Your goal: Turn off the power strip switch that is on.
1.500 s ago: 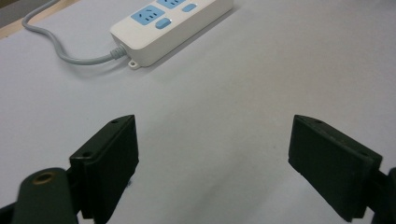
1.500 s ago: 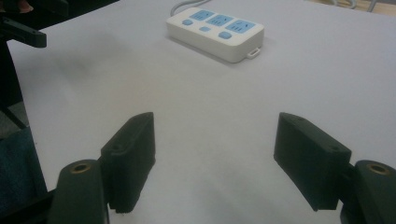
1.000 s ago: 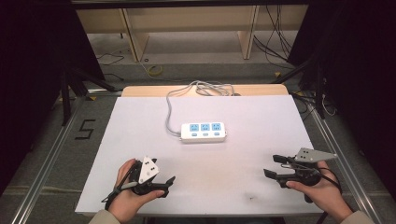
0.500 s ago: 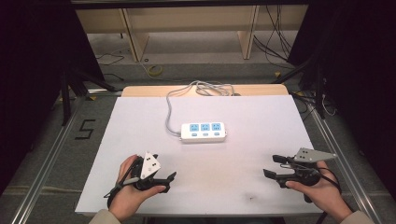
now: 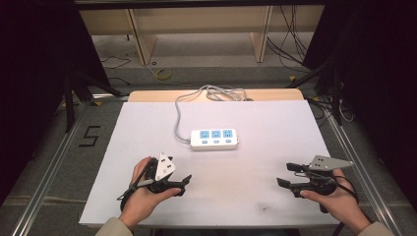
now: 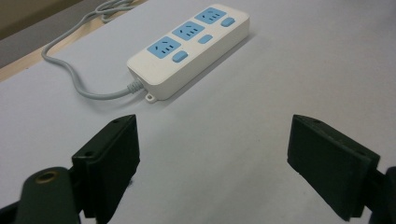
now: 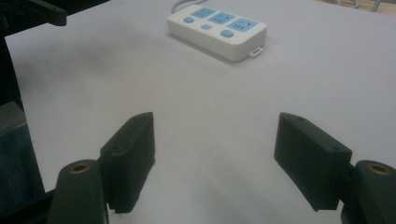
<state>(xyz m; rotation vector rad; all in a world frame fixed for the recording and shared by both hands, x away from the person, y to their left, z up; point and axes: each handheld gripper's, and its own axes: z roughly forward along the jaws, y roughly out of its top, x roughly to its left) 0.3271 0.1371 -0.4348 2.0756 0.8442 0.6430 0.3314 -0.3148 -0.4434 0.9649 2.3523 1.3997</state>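
A white power strip [image 5: 215, 139] with three blue sockets lies in the middle of the white table [image 5: 265, 118], and its grey cable [image 5: 178, 123] runs to the far edge. My left gripper [image 5: 183, 183] is held near the front left, open with nothing between its jaws. It points toward the strip [image 6: 189, 44], which lies well ahead of the left gripper [image 6: 215, 158]. My right gripper [image 5: 285, 174] is held at the front right, also open and holding nothing. The strip [image 7: 217, 30] lies far ahead of the right gripper [image 7: 215, 154].
The cable is coiled [image 5: 223, 92] at the table's far wooden edge. Wooden shelving [image 5: 196, 29] and loose wires stand on the floor behind. Metal rails [image 5: 46, 172] run along both sides of the table. The other gripper [image 7: 32, 11] shows at the top left of the right gripper view.
My left hand and gripper have shifted a little to the right and forward. The right gripper and the power strip have stayed put.
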